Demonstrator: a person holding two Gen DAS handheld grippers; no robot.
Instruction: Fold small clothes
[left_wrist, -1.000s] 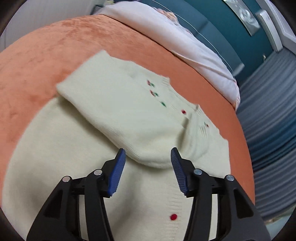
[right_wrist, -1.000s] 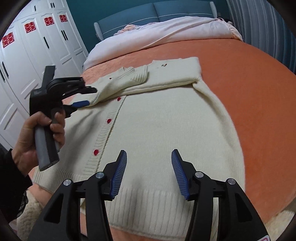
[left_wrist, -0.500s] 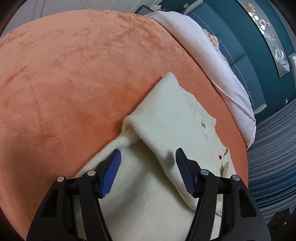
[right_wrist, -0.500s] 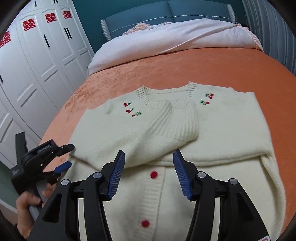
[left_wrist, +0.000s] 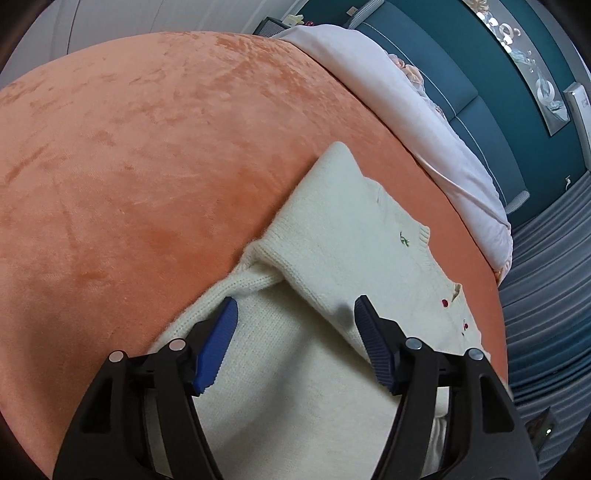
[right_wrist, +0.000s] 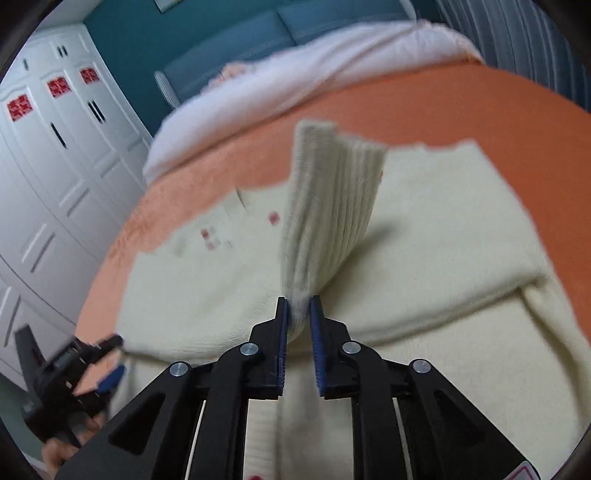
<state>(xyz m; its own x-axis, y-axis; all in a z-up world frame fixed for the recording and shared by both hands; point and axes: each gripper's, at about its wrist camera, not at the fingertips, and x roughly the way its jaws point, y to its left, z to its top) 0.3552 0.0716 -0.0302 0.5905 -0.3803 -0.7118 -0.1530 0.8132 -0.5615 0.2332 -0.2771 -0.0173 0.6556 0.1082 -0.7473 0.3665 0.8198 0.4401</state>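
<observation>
Right wrist view: right gripper (right_wrist: 298, 306), open a moment ago, is now clenching the cardigan's ribbed cuff (right_wrist: 332, 206); left gripper (left_wrist: 295, 321) is hovering released, so sleeve folding is beginning.

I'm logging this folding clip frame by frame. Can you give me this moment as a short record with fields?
surface: orange bedspread
garment: cream cardigan, front up, red buttons, both sleeves folded across the chest
right gripper: shut on the ribbed cuff, which is lifted upright off the cardigan
left gripper: open, empty, fingers straddling the folded sleeve near the cardigan's side edge
background: white pillow, teal headboard, white wardrobe
image quality: right wrist view motion-blurred
</observation>
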